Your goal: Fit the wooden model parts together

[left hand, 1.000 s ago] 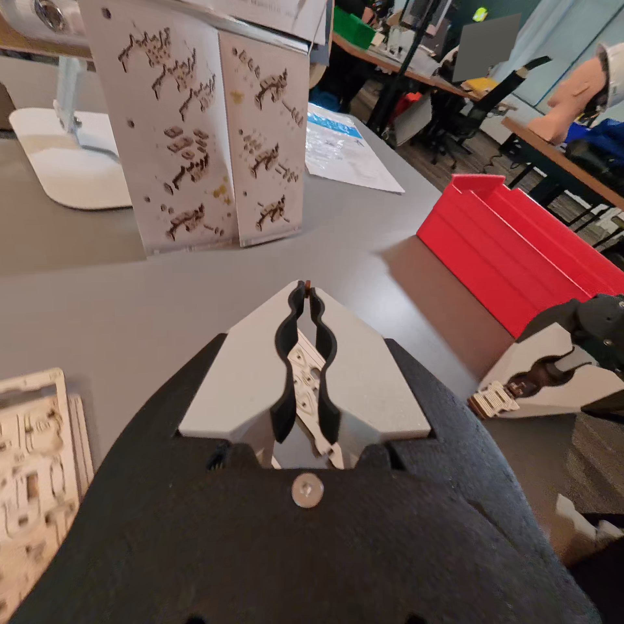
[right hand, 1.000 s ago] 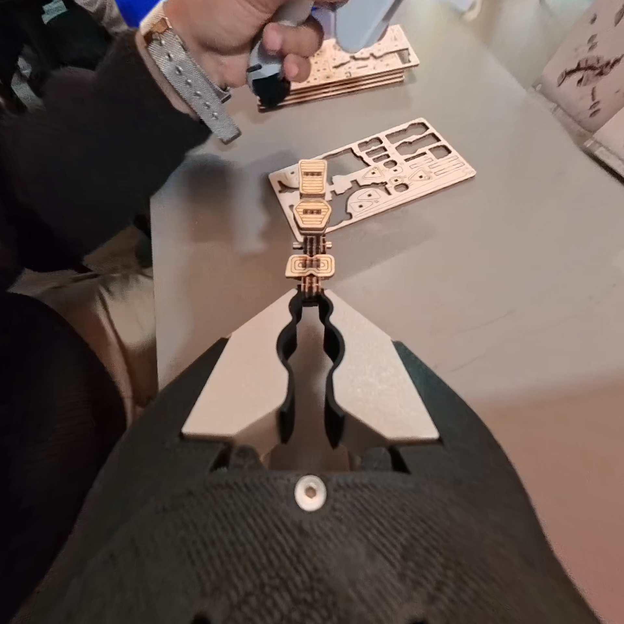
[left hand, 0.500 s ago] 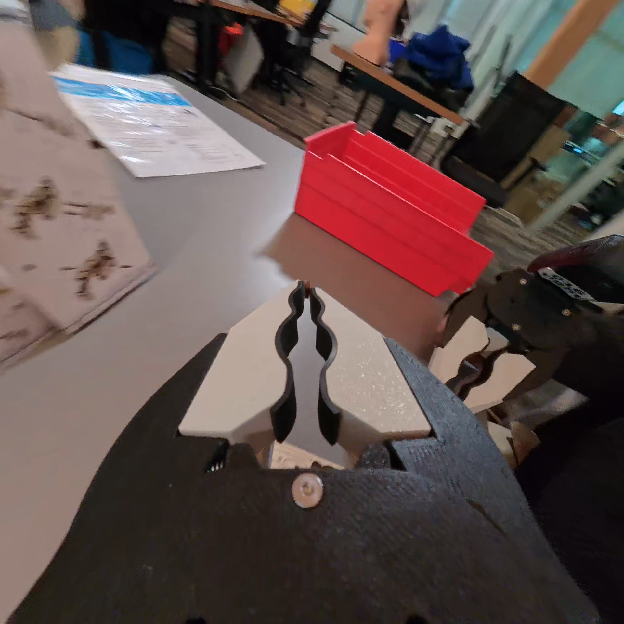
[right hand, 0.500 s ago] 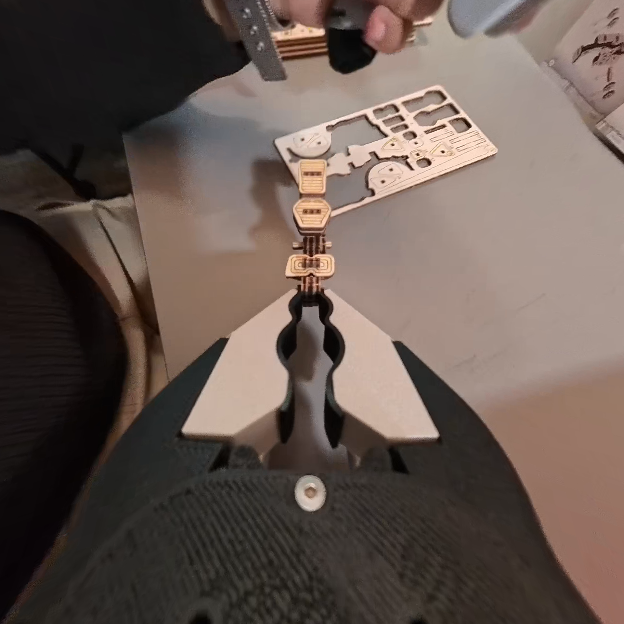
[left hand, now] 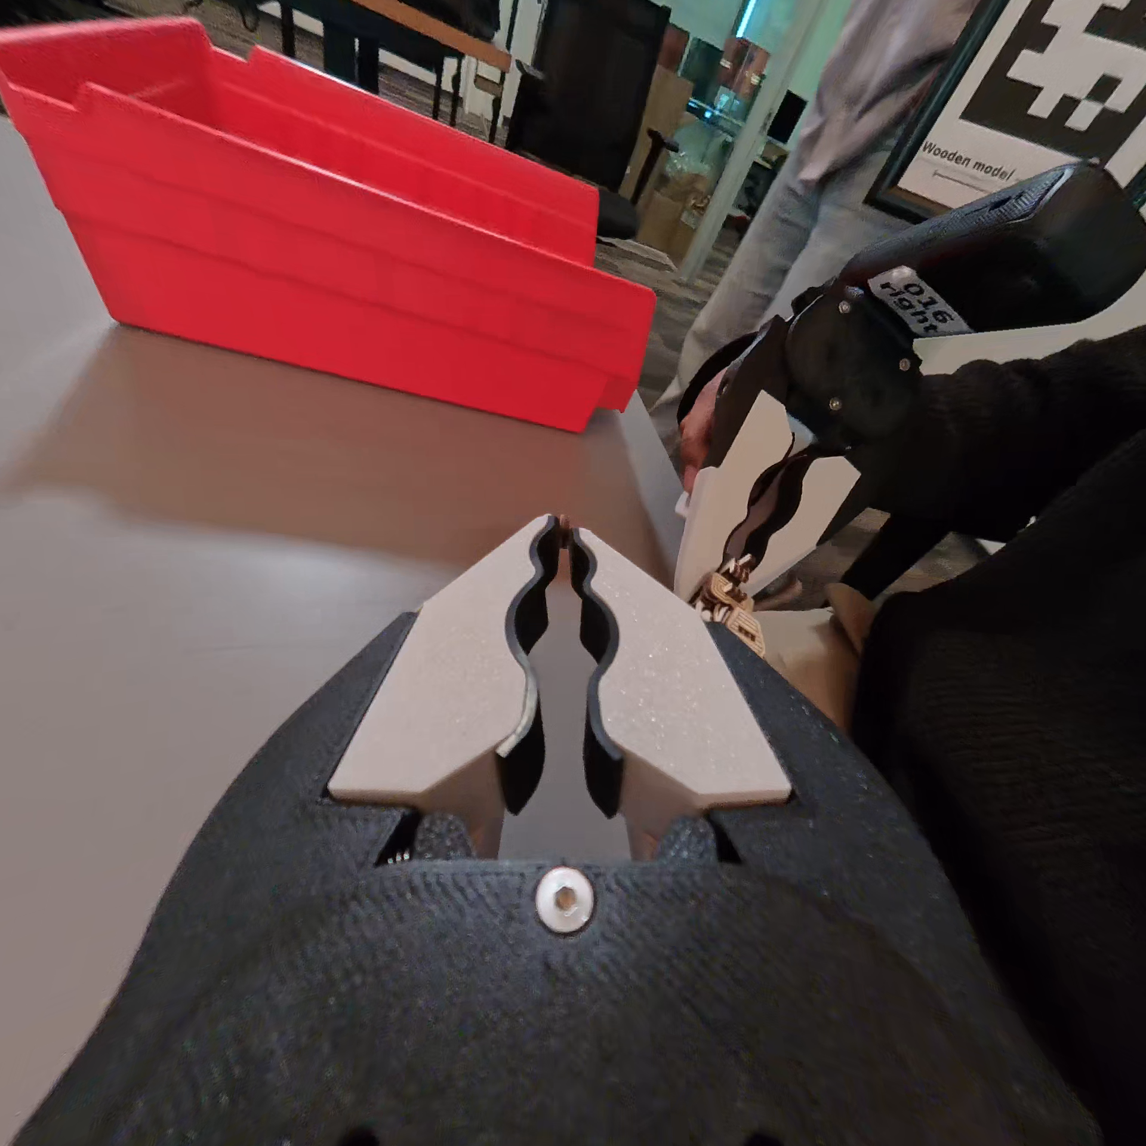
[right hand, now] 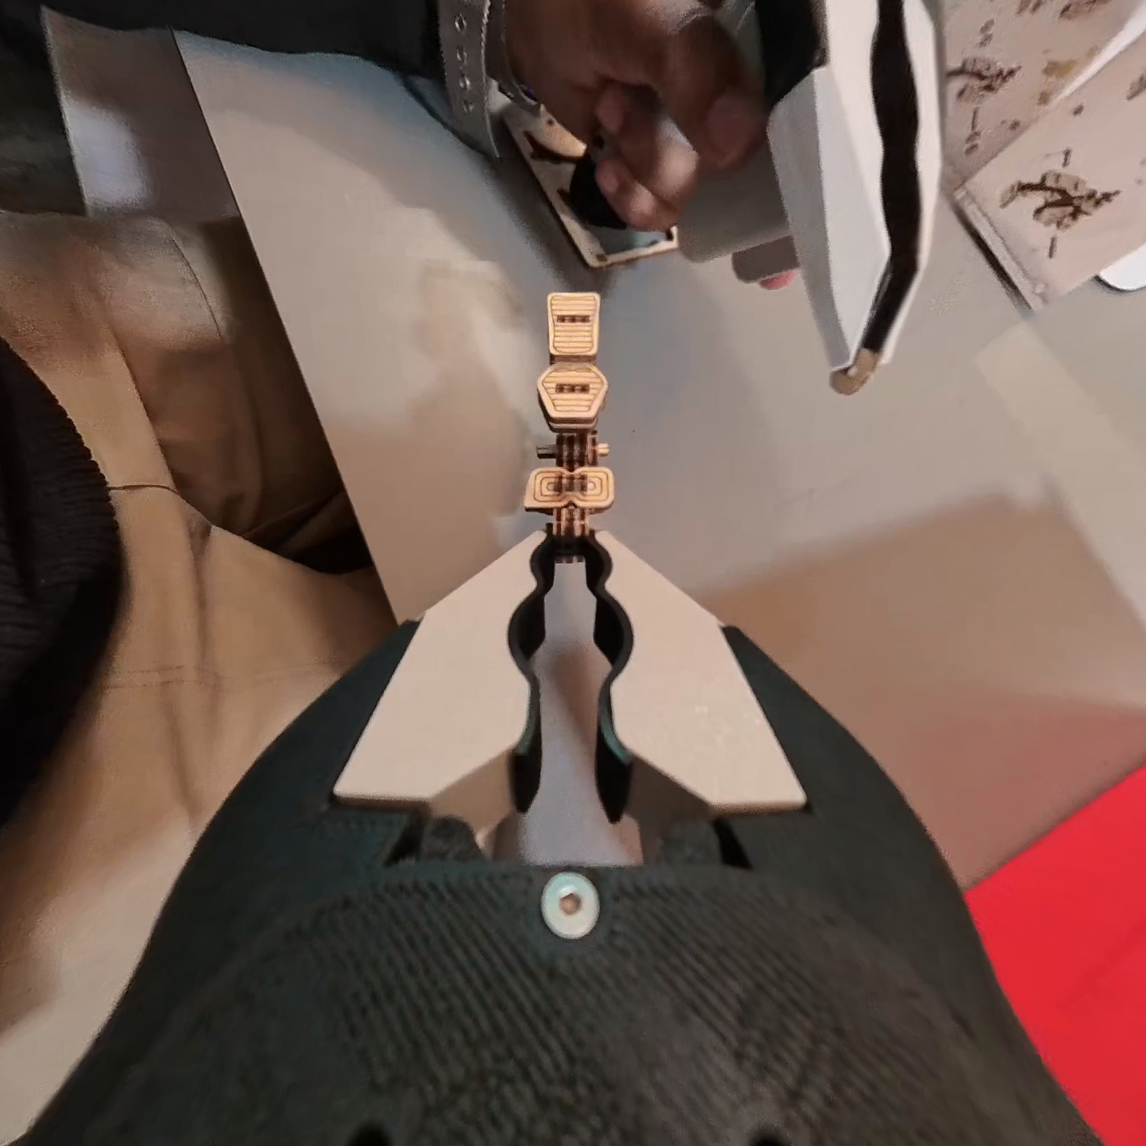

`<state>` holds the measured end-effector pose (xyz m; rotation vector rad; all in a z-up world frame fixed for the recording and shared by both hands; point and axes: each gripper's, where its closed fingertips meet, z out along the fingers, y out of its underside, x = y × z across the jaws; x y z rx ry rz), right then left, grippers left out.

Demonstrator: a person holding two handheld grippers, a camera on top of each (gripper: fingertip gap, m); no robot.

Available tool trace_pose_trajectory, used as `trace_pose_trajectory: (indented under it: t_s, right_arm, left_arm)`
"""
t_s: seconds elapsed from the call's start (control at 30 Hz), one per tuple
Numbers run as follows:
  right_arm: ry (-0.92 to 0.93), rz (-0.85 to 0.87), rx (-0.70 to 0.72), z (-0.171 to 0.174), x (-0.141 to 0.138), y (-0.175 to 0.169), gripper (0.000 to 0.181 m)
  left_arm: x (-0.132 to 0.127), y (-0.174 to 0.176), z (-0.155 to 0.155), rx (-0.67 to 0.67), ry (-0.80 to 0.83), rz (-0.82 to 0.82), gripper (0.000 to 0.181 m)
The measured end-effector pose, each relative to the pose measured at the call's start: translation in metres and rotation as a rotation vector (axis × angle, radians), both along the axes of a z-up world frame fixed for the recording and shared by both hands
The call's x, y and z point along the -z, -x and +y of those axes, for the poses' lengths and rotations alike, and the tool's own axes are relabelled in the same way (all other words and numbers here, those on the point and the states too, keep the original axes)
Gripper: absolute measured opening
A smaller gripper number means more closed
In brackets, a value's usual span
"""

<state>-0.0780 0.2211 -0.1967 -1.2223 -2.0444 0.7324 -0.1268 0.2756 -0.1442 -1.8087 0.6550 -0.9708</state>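
Model (right hand: 572, 428) stays clenched in the right tool (right hand: 567, 538); the left tool (left hand: 563, 527), gripping a small peg (right hand: 854, 372), has swung to one o'clock. Mating looks imminent.

The left gripper (left hand: 565, 532), black-bodied with pale grey wedge fingers (left hand: 471, 670) lined in wavy black pads, has its tips pinched almost together on a thin brown sliver. The right gripper (right hand: 569, 541), of the same build, clamps its fingers (right hand: 459, 676) on the base of a small stacked wooden assembly. A bare hand (right hand: 645, 93) in a dark sleeve grips the left gripper's handle. In the left wrist view the right gripper (left hand: 738, 561) points down.
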Motion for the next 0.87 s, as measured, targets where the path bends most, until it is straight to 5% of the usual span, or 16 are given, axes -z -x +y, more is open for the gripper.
trace_pose_trajectory:
  t_s: [0.87]
  right_arm:
    - [0.166, -0.057, 0.025, 0.009, 0.019, 0.0, 0.008]
  left_arm:
    - [-0.008, -0.001, 0.002, -0.035, 0.002, -0.009, 0.001]
